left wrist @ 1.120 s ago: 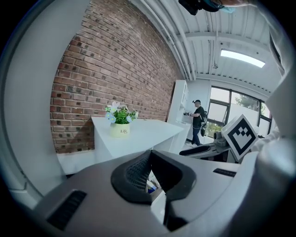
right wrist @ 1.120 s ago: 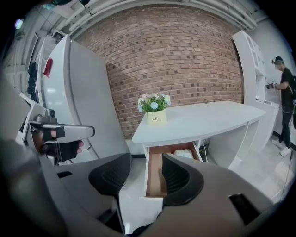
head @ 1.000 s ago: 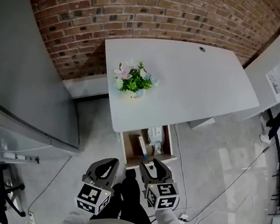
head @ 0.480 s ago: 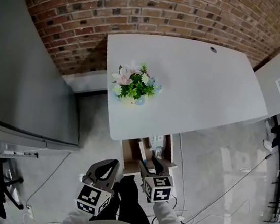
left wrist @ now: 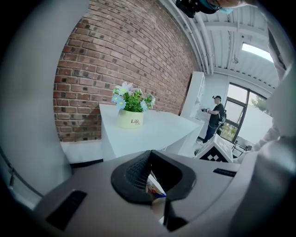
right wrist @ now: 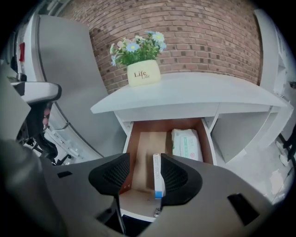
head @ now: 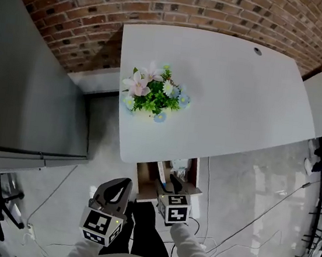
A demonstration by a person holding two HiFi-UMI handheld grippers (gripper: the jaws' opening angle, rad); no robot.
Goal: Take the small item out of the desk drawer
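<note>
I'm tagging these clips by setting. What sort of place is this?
Probably an office or studio workspace: a white desk with an open drawer stands by a brick wall, and tall windows show beyond it.

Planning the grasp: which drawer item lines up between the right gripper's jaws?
The narrow white blue-ended box, standing on edge; the white-green wipes pack lies flat alongside.

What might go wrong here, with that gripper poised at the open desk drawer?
The slim white box with a blue end stands on its narrow edge, close to one jaw of the open right gripper; a nudge might tip it over. The white soft wipes pack lying beside it could get snagged too.
</note>
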